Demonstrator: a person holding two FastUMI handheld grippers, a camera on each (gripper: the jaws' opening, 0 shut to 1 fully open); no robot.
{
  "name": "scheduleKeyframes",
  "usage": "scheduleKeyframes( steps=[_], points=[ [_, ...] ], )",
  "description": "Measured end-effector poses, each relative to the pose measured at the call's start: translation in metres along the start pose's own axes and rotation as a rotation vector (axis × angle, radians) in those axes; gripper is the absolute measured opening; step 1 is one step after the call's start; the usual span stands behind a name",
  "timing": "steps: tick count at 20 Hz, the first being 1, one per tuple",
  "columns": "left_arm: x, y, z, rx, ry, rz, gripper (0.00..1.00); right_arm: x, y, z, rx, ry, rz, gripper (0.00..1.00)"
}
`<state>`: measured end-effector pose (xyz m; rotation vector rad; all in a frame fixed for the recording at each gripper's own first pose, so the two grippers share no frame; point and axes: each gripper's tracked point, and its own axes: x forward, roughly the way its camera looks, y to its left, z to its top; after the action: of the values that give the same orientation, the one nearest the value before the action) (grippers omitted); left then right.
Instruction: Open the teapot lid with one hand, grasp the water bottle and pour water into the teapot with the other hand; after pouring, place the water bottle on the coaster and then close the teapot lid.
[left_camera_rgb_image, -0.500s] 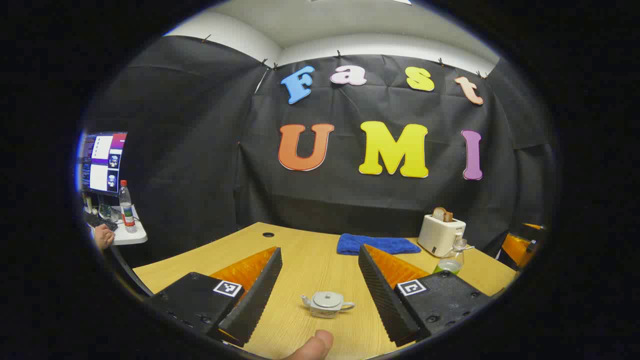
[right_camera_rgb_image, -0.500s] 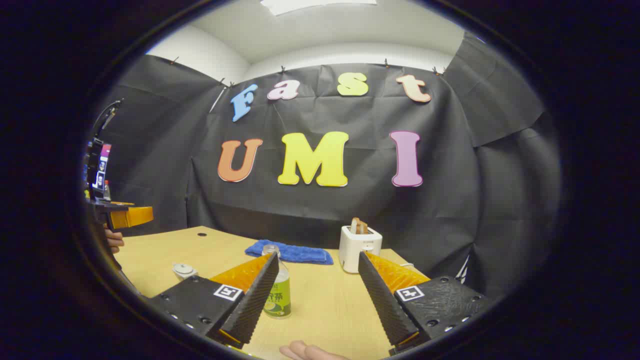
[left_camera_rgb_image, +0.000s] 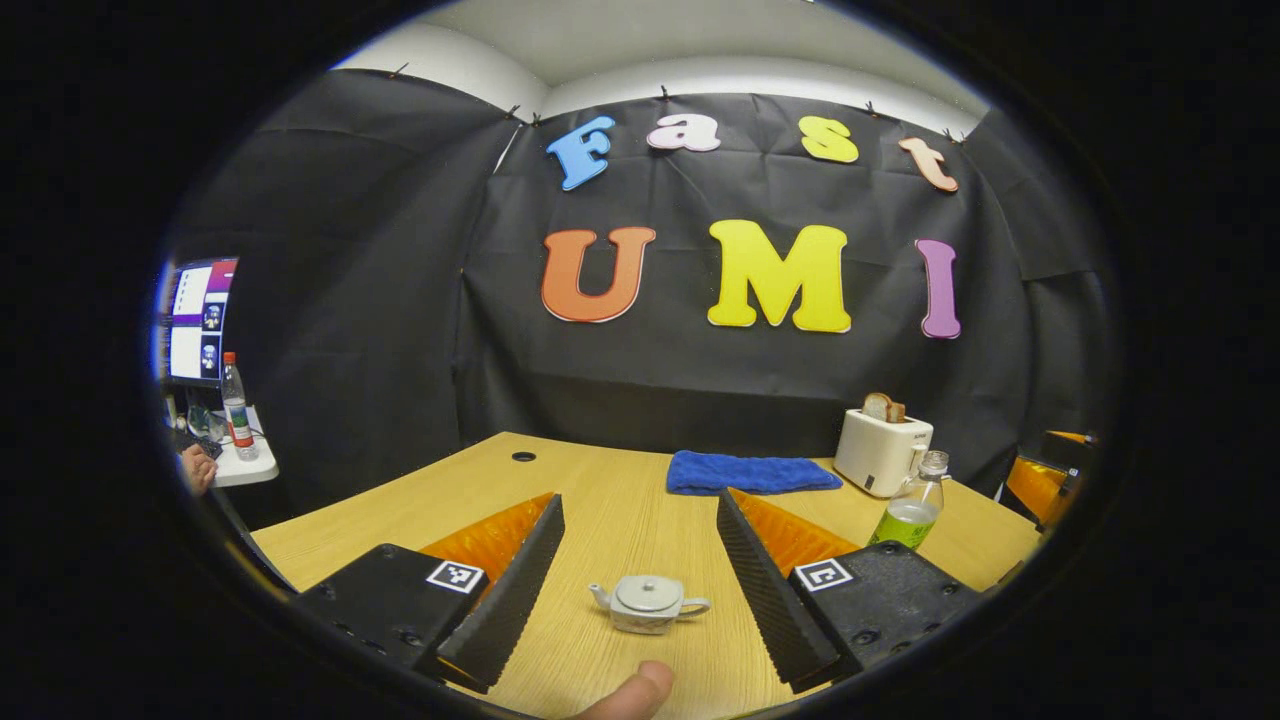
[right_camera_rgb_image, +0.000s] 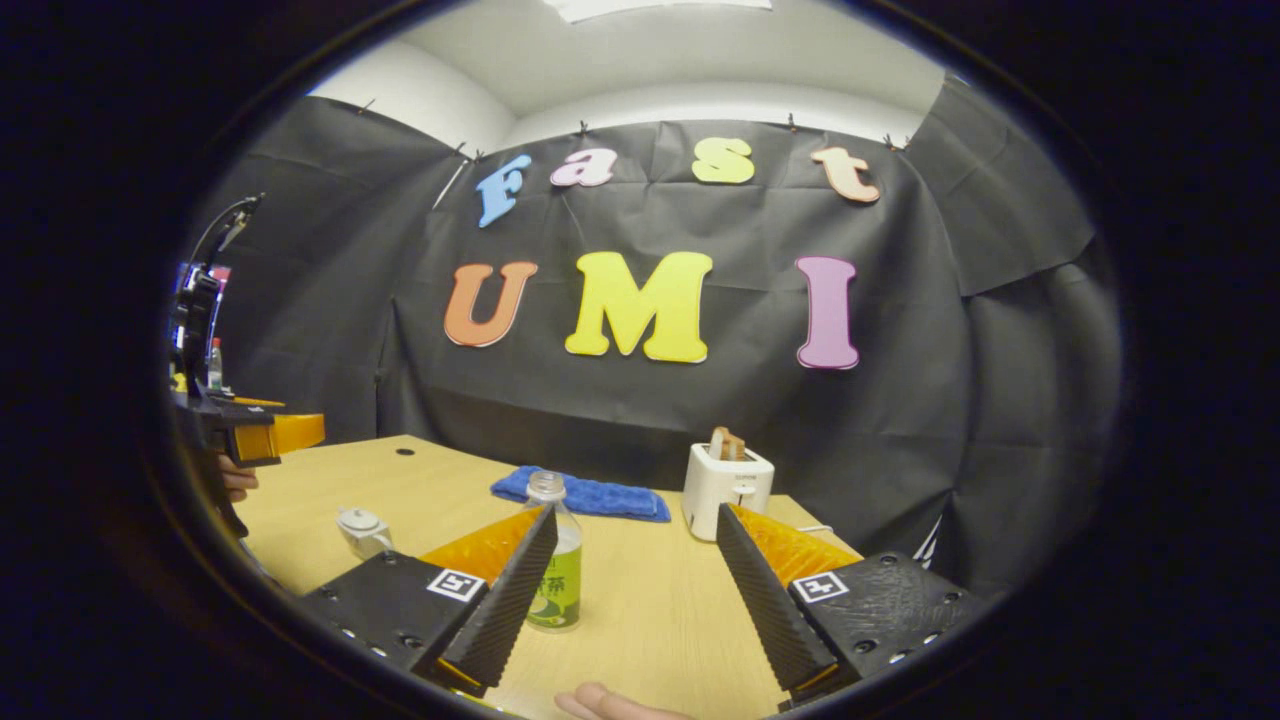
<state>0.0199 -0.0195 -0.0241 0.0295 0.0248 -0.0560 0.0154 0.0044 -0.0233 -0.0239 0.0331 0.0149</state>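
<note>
A small white teapot (left_camera_rgb_image: 648, 603) with its lid on stands on the wooden table (left_camera_rgb_image: 620, 520), ahead of my left gripper (left_camera_rgb_image: 639, 497) and in line with the gap between its fingers. That gripper is open and holds nothing. The water bottle (right_camera_rgb_image: 556, 570), part full of green liquid with a clear cap, stands upright ahead of my right gripper (right_camera_rgb_image: 636, 510), partly behind its left finger. This gripper is also open and empty. The right gripper view has the teapot (right_camera_rgb_image: 362, 530) at the left, with the left gripper (right_camera_rgb_image: 265, 435) above it. The bottle (left_camera_rgb_image: 912, 512) stands at the right of the left gripper view.
A white toaster (right_camera_rgb_image: 727, 485) with bread in it and a blue cloth (right_camera_rgb_image: 585, 495) sit at the back of the table near the black wall. A side desk with a monitor (left_camera_rgb_image: 200, 320) and another bottle (left_camera_rgb_image: 233, 405) lies far left. A thumb (left_camera_rgb_image: 630, 695) shows at the bottom edge.
Both grippers have shifted slightly, so a little more of the table shows. The teapot and bottle have not moved. Both grippers stay open.
</note>
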Motion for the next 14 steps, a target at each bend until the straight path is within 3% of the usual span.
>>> scheduleKeyframes(
  steps=[5,9,14],
  points=[
    [0.019,-0.013,-0.022,0.081,-0.015,-0.043,0.97,0.008,-0.002,-0.007,0.002,0.000,0.007,0.95],
    [0.043,-0.011,-0.056,0.129,0.026,-0.031,0.96,0.018,-0.005,-0.021,0.012,0.031,0.006,0.95],
    [0.062,-0.002,-0.098,0.057,0.124,-0.026,0.98,0.027,-0.008,-0.030,0.004,0.048,-0.002,0.95]
  ],
)
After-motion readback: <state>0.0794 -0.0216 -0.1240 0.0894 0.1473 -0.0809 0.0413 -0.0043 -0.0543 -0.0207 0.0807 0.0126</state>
